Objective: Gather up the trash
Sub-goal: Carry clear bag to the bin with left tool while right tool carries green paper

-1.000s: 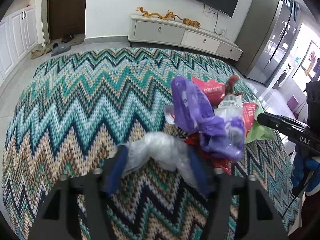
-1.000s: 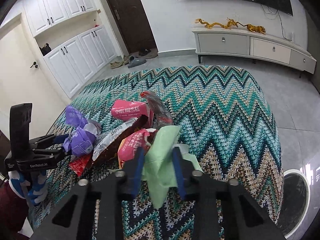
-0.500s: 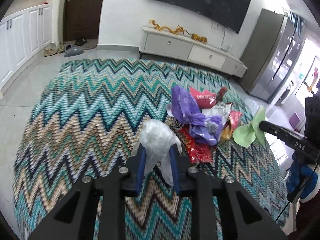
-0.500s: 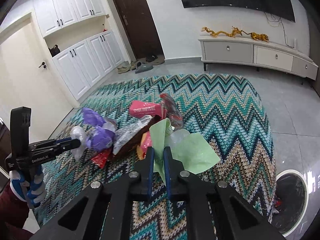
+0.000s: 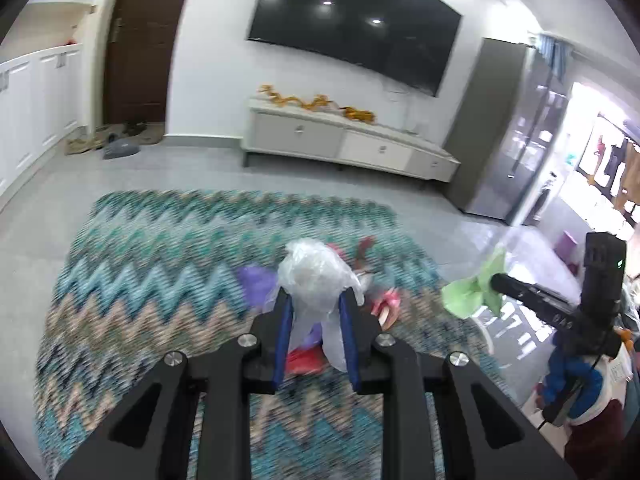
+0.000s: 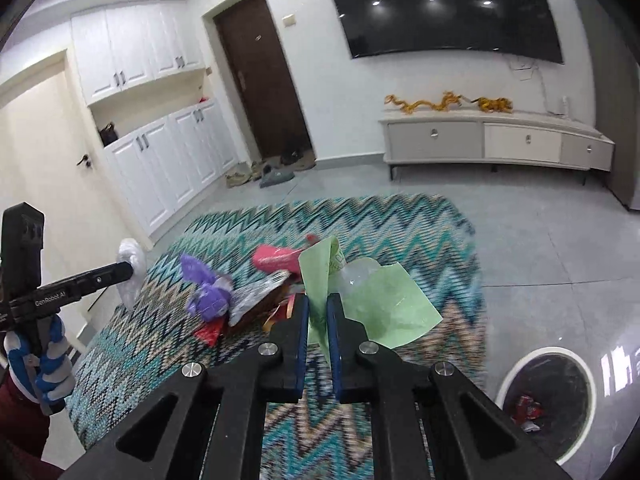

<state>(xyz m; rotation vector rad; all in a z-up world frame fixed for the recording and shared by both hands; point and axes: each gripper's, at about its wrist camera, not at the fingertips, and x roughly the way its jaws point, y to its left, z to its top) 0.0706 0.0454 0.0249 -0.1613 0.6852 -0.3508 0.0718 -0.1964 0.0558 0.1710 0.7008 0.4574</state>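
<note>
My left gripper (image 5: 316,300) is shut on a crumpled clear plastic bag (image 5: 314,272), held up above the zigzag rug (image 5: 160,280). My right gripper (image 6: 318,304) is shut on a light green wrapper (image 6: 380,300), also lifted off the rug. Each gripper shows in the other's view: the right one (image 5: 494,282) with the green wrapper (image 5: 472,292), the left one (image 6: 126,268) with the clear bag (image 6: 130,280). A pile of trash stays on the rug: a purple bag (image 6: 208,288), a pink packet (image 6: 274,258), a silver wrapper (image 6: 256,294) and red wrappers (image 6: 208,332).
A white-rimmed waste bin (image 6: 548,396) with some trash inside stands on the grey tile floor at the right of the rug. A low TV cabinet (image 6: 492,144) lines the far wall. White cupboards (image 6: 168,160) and shoes by a dark door (image 6: 264,80) are at the left.
Both grippers closed on their pieces, the left on the clear bag, the right on the green wrapper, and lifted them up off the rug. The trash pile now lies farther below.
</note>
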